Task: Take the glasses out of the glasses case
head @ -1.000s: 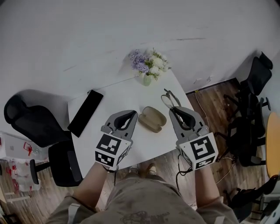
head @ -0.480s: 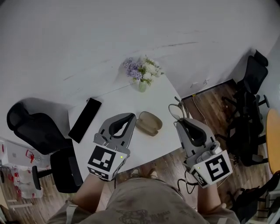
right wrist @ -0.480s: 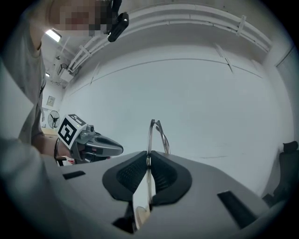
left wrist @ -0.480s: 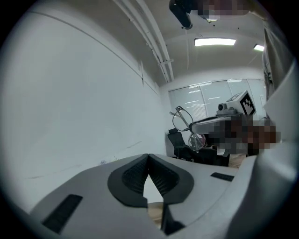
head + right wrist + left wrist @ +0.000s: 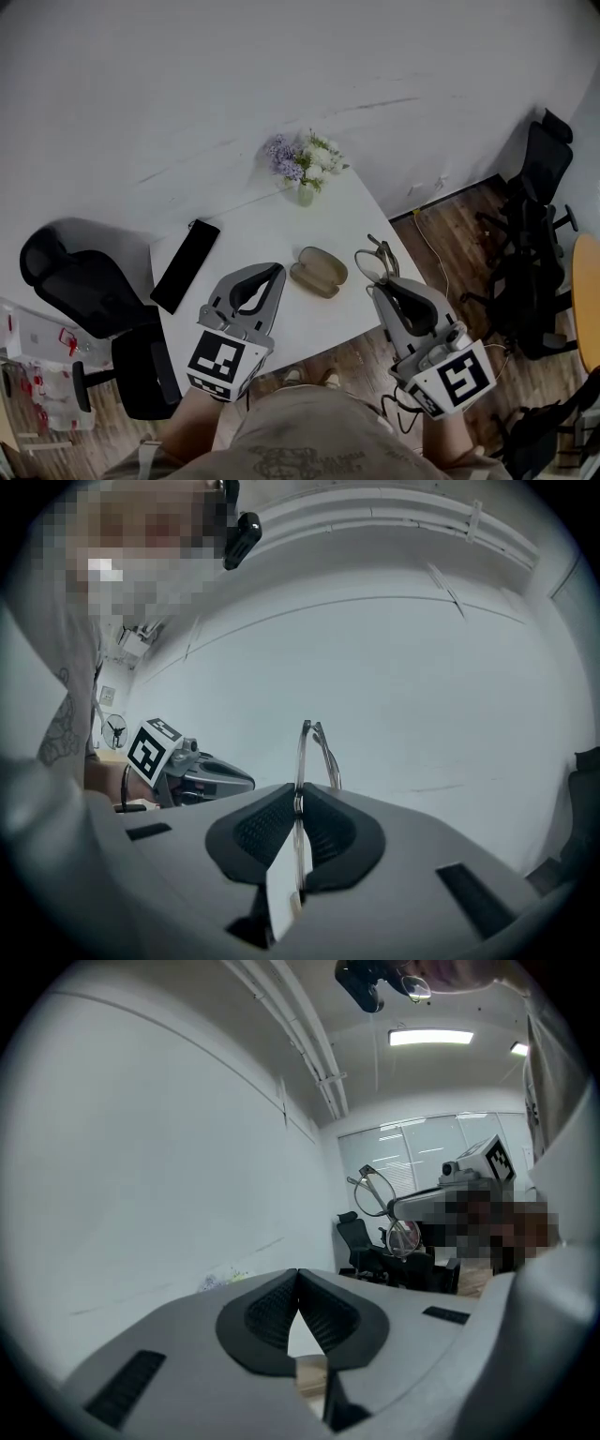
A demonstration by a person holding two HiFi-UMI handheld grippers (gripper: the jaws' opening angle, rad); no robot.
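My right hand-held gripper point(image 5: 299, 799) is clamped on the glasses point(image 5: 314, 752). Its ribbed black pads pinch the thin wire frame edge-on, and the rounded rims rise above the jaw tips. From the head view the glasses point(image 5: 370, 262) hang in the air by the right edge of the table point(image 5: 262, 220), apart from the glasses case point(image 5: 318, 271). The case is a smooth, tan, oval shell lying on the matte white tabletop between my two tools. My left hand-held gripper point(image 5: 298, 1283) is closed on nothing, its grooved pads meeting at the tips. A flat black rectangular pouch point(image 5: 185, 253) lies near the left edge, and a small vase of pale flowers point(image 5: 302, 161) stands at the far side.
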